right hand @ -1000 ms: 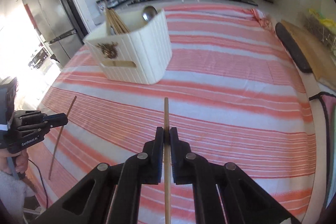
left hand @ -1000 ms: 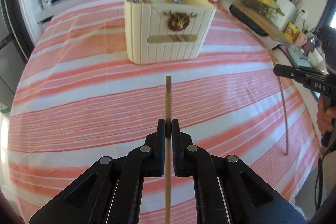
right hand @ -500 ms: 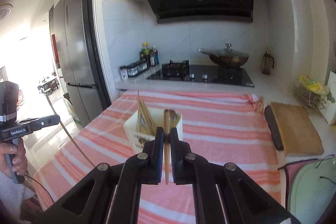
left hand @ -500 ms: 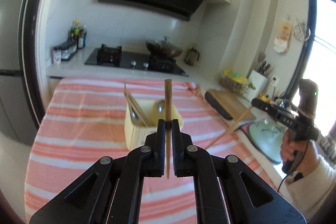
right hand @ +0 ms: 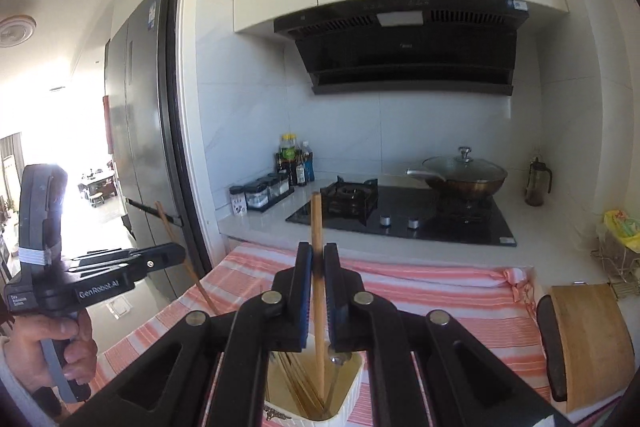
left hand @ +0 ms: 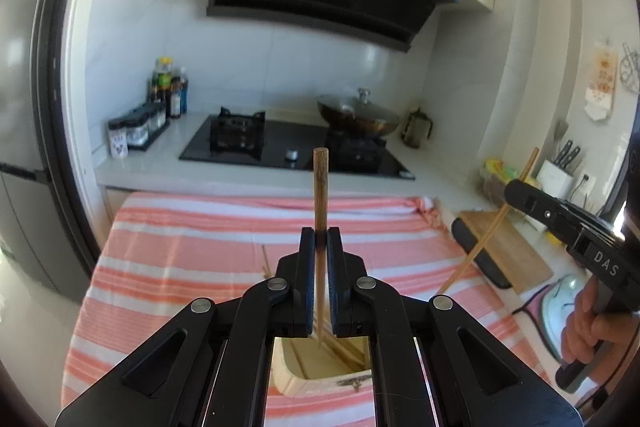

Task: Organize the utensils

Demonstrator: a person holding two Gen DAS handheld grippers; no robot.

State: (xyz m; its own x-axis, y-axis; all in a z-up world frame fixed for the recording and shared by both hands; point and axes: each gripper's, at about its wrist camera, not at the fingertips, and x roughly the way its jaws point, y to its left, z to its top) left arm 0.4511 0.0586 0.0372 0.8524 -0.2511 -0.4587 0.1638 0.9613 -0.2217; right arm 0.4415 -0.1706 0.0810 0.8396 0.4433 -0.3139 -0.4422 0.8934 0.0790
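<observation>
Both grippers have advanced since the earlier frames and now hover directly above the cream utensil holder (left hand: pixel 320 379), which previously sat ahead of them. Left gripper (left hand: pixel 321 239): jaws clamped on a wooden chopstick (left hand: pixel 321 195) held upright, lower tip inside the holder opening among the chopsticks already stored there. Right gripper (right hand: pixel 318 259): jaws clamped on a second chopstick (right hand: pixel 317 227), also upright, lower end descending into the holder (right hand: pixel 352 387) beside a metal spoon (right hand: pixel 338 361). The holder stands on the striped tablecloth (left hand: pixel 180 259), toward its near edge. A cutting board (right hand: pixel 588 339) lies at the table's right edge. Beyond the far edge: black cooktop (right hand: pixel 400 211) carrying a lidded wok (right hand: pixel 464 175).
</observation>
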